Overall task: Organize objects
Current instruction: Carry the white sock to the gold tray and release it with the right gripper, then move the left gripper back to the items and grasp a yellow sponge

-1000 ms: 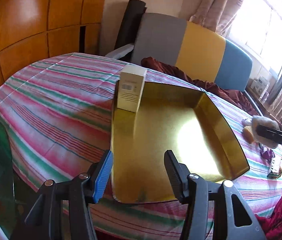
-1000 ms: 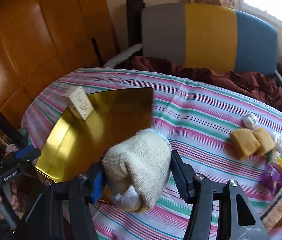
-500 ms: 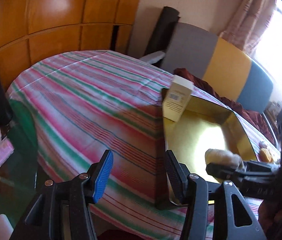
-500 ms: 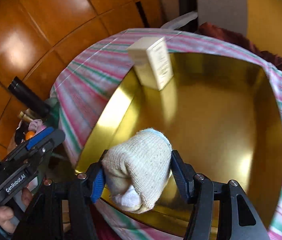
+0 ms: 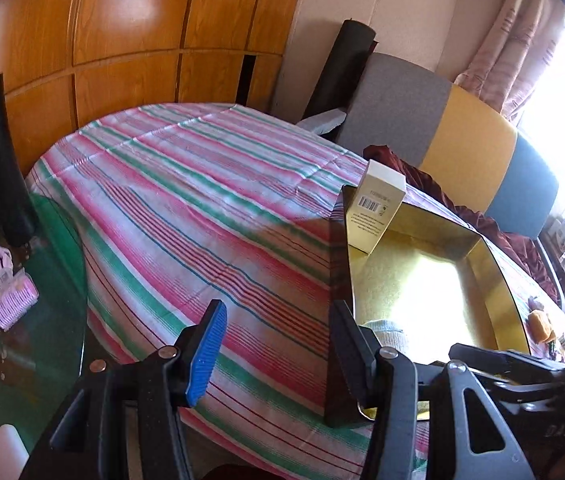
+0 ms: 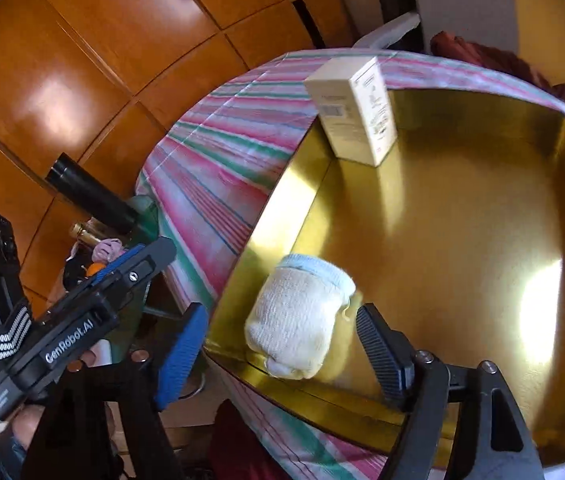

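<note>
The rolled sock [image 6: 302, 316] lies on the floor of the gold tray [image 6: 462, 240], in its near corner against the left wall. The right gripper [image 6: 282, 344] has just been opening; its jaws stand apart on either side of the sock, neither pad pressing it. A cream box [image 6: 354, 112] stands upright in the tray's far corner. The left gripper [image 5: 278, 344] hangs over the striped tablecloth [image 5: 202, 200], jaws apart and empty.
</note>
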Available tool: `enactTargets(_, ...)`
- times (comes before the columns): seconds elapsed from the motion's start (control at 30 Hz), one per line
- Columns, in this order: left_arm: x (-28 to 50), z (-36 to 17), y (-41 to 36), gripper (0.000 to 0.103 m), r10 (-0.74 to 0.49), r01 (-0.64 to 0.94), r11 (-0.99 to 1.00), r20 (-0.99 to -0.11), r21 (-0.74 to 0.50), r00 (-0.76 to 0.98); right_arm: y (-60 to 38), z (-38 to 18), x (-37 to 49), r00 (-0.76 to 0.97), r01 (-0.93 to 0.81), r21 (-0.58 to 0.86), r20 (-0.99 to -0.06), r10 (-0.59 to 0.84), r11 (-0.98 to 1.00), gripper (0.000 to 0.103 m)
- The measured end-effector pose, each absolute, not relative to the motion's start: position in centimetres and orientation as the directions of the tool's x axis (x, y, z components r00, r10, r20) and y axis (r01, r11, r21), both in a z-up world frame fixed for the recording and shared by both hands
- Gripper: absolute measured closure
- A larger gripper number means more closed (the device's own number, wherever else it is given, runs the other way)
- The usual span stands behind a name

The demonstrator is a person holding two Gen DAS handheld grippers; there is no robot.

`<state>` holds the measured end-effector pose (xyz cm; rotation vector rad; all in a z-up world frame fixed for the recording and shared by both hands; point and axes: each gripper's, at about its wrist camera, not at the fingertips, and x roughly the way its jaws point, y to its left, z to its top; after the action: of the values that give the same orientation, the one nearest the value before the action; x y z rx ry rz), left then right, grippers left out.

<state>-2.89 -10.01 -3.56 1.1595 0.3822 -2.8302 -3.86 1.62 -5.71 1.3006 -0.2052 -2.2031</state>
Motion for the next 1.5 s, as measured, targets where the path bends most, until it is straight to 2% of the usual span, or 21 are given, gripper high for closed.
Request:
enactTargets(0.13, -2.4, -2.6, -8.7, 0.049, 0.027, 0.113, -0.98, -0.677, -0.163, -0.736, 3.9, -3.9, -2.4, -0.446, 0.344, 0.352, -0.755, -0.481, -0.871, 0.006)
enactTargets(0.23, -2.2, -2.2, -7.5, 0.049, 0.034, 0.075, -0.988, -0.671, -0.133, -0.741, 6.5, -2.7, -1.5, -0.497, 0.304, 0.336, -0.743, -0.449, -0.892, 0.001)
enactTargets(0.8, -1.3, -0.7, 0.8, 0.049, 0.123, -0.173, -0.985, -0.664, 0.01, -0.738, 23.2, -0.5, 2.4, -0.646, -0.032, 0.196, -0.752, -0.13, -0.98, 0.0)
enactTargets(1.03, -1.4, -0.1, 5.1, 0.049, 0.199, -0.288, -0.957, -0.665, 0.025, -0.72, 32.9, 1.1, 4.0, -0.671, -0.229, 0.115, -0.738, 0.071, -0.967, 0.0)
enactTargets(1.17, -1.6, 0.2, 7.9, 0.049, 0.26, -0.367, -0.93, -0.676, 0.016, -0.69, 39.1, 1.0, 5.3, -0.656, -0.406, 0.097, -0.724, 0.216, -0.909, 0.0)
enactTargets(1.23, -1.6, 0.4, 9.5, 0.049, 0.285, -0.403, -0.915, -0.684, 0.013, -0.671, 42.2, 0.5, 6.2, -0.633, -0.511, 0.119, -0.722, 0.279, -0.851, 0.0)
enactTargets(1.33, -2.0, 0.7, 12.3, 0.049, 0.334, -0.459, -0.888, -0.701, -0.01, -0.631, 46.2, -0.3, 8.1, -0.618, -0.632, 0.249, -0.733, 0.283, -0.734, 0.0)
enactTargets(1.5, -2.6, 0.7, 17.8, 0.049, 0.405, -0.549, -0.834, -0.724, -0.043, -0.559, 49.0, -0.4, 10.3, -0.63, -0.701, 0.369, -0.722, 0.287, -0.61, 0.0)
